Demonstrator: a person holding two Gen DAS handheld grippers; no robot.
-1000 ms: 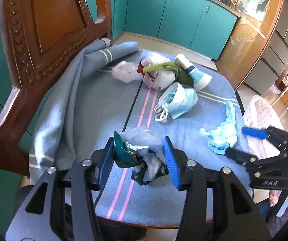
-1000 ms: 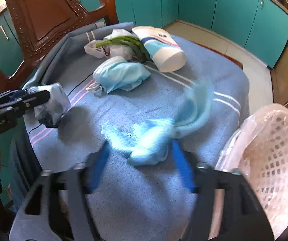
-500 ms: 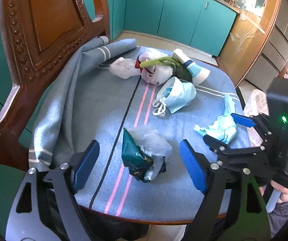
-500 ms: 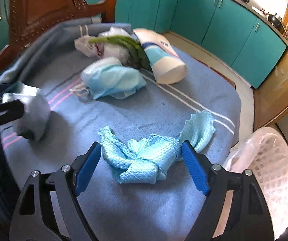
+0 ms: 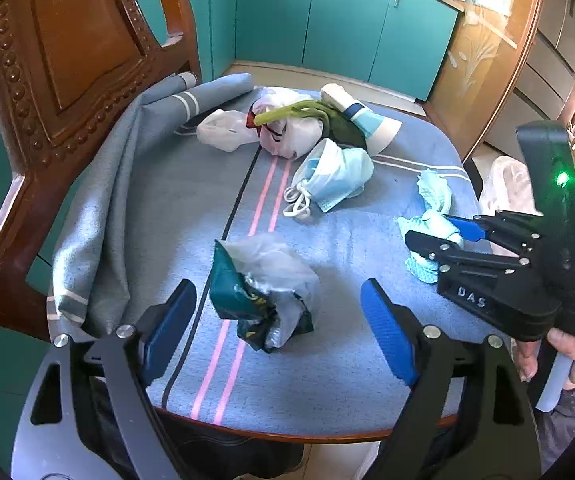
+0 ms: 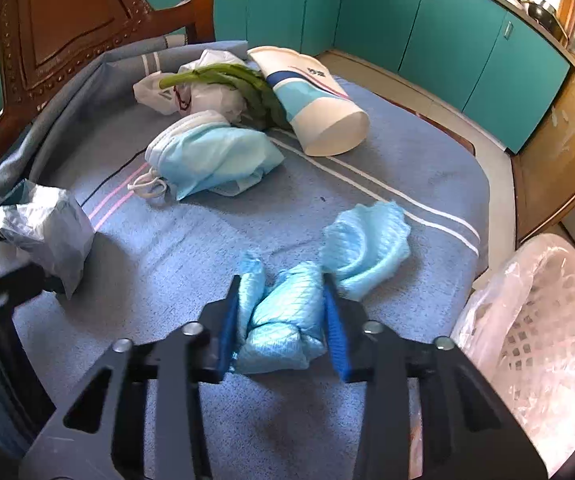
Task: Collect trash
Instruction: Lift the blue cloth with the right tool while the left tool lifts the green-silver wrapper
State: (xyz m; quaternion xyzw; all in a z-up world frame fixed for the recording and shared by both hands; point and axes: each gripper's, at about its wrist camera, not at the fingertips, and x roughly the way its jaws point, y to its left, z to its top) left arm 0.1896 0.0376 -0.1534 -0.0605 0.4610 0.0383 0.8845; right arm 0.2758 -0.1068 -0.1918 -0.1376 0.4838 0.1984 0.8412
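A crumpled green and silver wrapper lies on the blue table cover. My left gripper stands open around it, both blue pads well clear of its sides. The same wrapper shows at the left edge of the right wrist view. A light blue wipe cloth lies bunched near the table's right edge. The jaws of my right gripper are closing with the cloth's near part between them, and the pads press on it. From the left wrist view the right gripper pinches that cloth.
A blue face mask, a tipped paper cup and a white bag with green stalks lie at the far side. A plastic-lined white basket stands beside the table at right. A carved wooden chair back rises at left.
My left gripper opened and let go of the wrapper, which now rests on the cover. My right gripper came down over the blue cloth and closed on it.
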